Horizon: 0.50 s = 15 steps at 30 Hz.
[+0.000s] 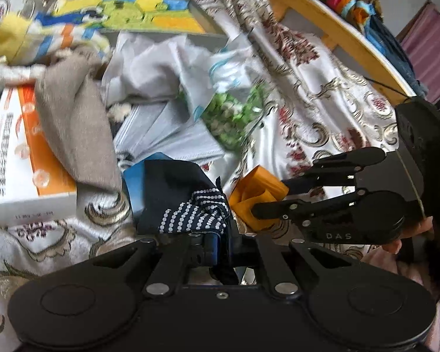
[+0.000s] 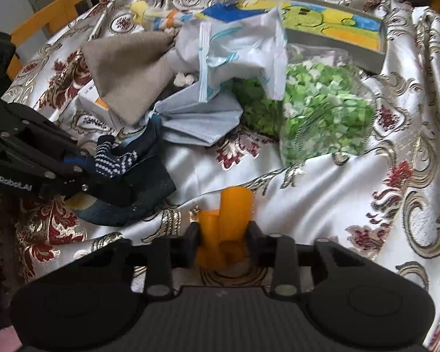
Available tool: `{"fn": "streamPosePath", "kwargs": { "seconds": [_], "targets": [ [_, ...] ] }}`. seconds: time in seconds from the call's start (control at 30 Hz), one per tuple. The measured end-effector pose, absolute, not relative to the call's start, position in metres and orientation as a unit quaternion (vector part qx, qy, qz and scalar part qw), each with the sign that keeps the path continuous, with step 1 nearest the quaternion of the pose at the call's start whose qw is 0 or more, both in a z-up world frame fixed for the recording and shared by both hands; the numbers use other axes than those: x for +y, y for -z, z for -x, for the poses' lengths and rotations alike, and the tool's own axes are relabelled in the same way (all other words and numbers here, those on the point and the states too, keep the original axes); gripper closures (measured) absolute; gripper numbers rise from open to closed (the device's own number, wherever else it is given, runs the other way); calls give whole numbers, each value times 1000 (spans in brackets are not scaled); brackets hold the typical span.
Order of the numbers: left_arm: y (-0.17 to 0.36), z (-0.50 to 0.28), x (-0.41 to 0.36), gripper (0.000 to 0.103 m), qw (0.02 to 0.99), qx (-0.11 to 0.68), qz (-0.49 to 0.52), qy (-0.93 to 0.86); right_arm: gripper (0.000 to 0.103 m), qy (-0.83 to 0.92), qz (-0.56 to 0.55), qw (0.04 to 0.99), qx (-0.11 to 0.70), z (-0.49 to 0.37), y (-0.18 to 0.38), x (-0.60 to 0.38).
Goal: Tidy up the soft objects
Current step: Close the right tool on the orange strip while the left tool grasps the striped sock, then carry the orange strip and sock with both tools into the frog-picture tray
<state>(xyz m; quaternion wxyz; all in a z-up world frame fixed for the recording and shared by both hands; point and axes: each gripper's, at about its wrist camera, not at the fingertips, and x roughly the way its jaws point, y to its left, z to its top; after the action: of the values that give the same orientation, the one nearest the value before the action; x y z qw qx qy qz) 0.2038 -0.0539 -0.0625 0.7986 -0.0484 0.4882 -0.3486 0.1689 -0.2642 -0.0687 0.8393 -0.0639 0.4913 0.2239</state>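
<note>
A navy sock with white dots [image 1: 184, 193] lies bunched on the patterned cloth, and my left gripper [image 1: 217, 243] is shut on its near end. From the right wrist view the same sock [image 2: 126, 158] hangs from the left gripper [image 2: 102, 182] at the left edge. A folded orange soft piece [image 2: 234, 208] stands between the pads of my right gripper [image 2: 223, 234], which press on it from both sides. In the left wrist view the right gripper [image 1: 268, 198] comes in from the right, holding the orange piece [image 1: 258, 184] just right of the sock.
Behind lie a grey-brown cloth [image 2: 126, 67], pale blue face masks [image 2: 199, 117], a white wrapper [image 2: 243, 50], a clear bag of green bits [image 2: 316, 117] and an orange-and-white box [image 1: 17, 158]. A tray with a colourful picture [image 2: 331, 26] stands at the back. A satin tablecloth [image 2: 308, 199] covers everything.
</note>
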Motion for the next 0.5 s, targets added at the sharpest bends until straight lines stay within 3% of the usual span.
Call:
{"fn": "streamPosePath", "kwargs": {
  "seconds": [0.17, 0.5],
  "targets": [
    [50, -199, -48, 98, 815, 449, 59, 361, 76, -220, 67, 851, 473, -163, 62, -263],
    [15, -193, -36, 98, 868, 336, 81, 356, 76, -227, -8, 897, 379, -154, 29, -291]
  ]
}}
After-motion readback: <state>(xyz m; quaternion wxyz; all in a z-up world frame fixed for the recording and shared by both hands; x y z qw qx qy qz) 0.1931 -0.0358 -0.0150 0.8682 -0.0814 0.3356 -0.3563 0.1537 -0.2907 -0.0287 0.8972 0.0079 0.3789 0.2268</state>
